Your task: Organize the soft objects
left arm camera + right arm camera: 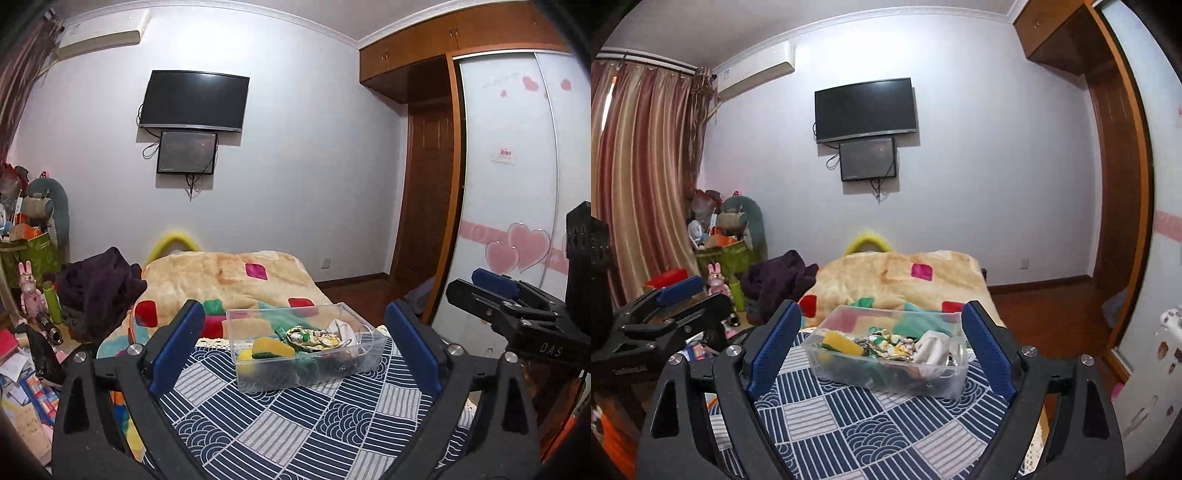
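Observation:
A clear plastic box [258, 384] stands on a blue patterned cloth [280, 432] on the bed. It holds several soft things: a yellow and green sponge [267, 349], a floral cloth piece [314, 338] and a white piece [341, 328]. My left gripper [295, 345] is open and empty, its blue pads either side of the box, held back from it. The box also shows in the right wrist view [945, 384] with the sponge [842, 343] inside. My right gripper [881, 349] is open and empty, in front of the box.
A beige blanket with coloured squares [236, 277] covers the bed beyond the box. A dark garment heap [99, 291] lies at the left. Clutter and a pink rabbit toy [29, 291] fill the left floor. A wardrobe with heart decals [513, 221] stands right.

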`<state>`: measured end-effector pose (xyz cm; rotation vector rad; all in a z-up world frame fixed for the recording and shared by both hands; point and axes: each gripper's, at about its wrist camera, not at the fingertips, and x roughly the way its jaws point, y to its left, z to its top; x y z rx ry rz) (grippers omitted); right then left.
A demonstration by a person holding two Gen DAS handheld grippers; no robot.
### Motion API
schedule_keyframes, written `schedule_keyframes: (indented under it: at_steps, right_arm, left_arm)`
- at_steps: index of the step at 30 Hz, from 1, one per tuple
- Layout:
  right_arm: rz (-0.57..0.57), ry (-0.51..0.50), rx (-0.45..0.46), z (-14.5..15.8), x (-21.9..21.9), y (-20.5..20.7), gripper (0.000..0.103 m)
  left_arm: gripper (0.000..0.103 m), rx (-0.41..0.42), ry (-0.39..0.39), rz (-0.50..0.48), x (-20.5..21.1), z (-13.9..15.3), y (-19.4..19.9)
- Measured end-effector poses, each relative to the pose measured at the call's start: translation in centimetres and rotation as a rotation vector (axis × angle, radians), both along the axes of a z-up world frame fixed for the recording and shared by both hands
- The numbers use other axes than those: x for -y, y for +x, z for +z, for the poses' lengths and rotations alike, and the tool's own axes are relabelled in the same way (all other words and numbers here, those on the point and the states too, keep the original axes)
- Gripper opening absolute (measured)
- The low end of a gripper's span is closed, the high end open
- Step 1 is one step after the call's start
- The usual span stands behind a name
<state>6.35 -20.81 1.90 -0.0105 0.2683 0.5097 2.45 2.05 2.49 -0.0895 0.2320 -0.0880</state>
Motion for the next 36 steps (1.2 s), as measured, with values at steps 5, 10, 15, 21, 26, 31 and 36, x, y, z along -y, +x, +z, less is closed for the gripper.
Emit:
schedule_keyframes:
  at_steps: [5, 10, 15, 21, 26, 31, 36]
  right_arm:
    - [-0.020, 0.015, 0.020, -0.1, 0.4, -0.9, 0.099]
    - [-0.015, 0.026, 0.028, -0.2, 0.8, -1.5, 0.099]
    - [-0.027, 0.029, 0.031, -0.4, 1.0, -1.7, 0.103]
    - [-0.036, 0.041, 0.019, -0.7, 1.4, -1.7, 0.103]
    - [-0.031, 0.040, 0.014, -0.7, 1.5, -1.8, 0.103]
    - [-0.029, 0.035, 0.010, -0.9, 1.4, -1.9, 0.103]
    - [-0.034, 0.036, 0.002, -0.9, 1.3, -1.9, 0.103]
  left_arm:
    - [0.102, 0.030, 0.019, 0.049, 0.2, 0.1, -1.1]
    - [0.103, 0.055, 0.048, 0.050, 0.9, 0.1, -1.9]
    - [0.103, 0.044, 0.040, 0.034, 1.1, -0.1, -1.8]
    - [0.103, 0.039, 0.030, 0.036, 0.9, -0.2, -1.8]
    - [0.103, 0.036, 0.039, 0.036, 1.1, -0.3, -1.8]
    - [0.103, 0.039, 0.042, 0.027, 1.3, -0.3, -1.9]
    - [0.103, 0.038, 0.042, 0.026, 1.4, -0.4, -1.9]
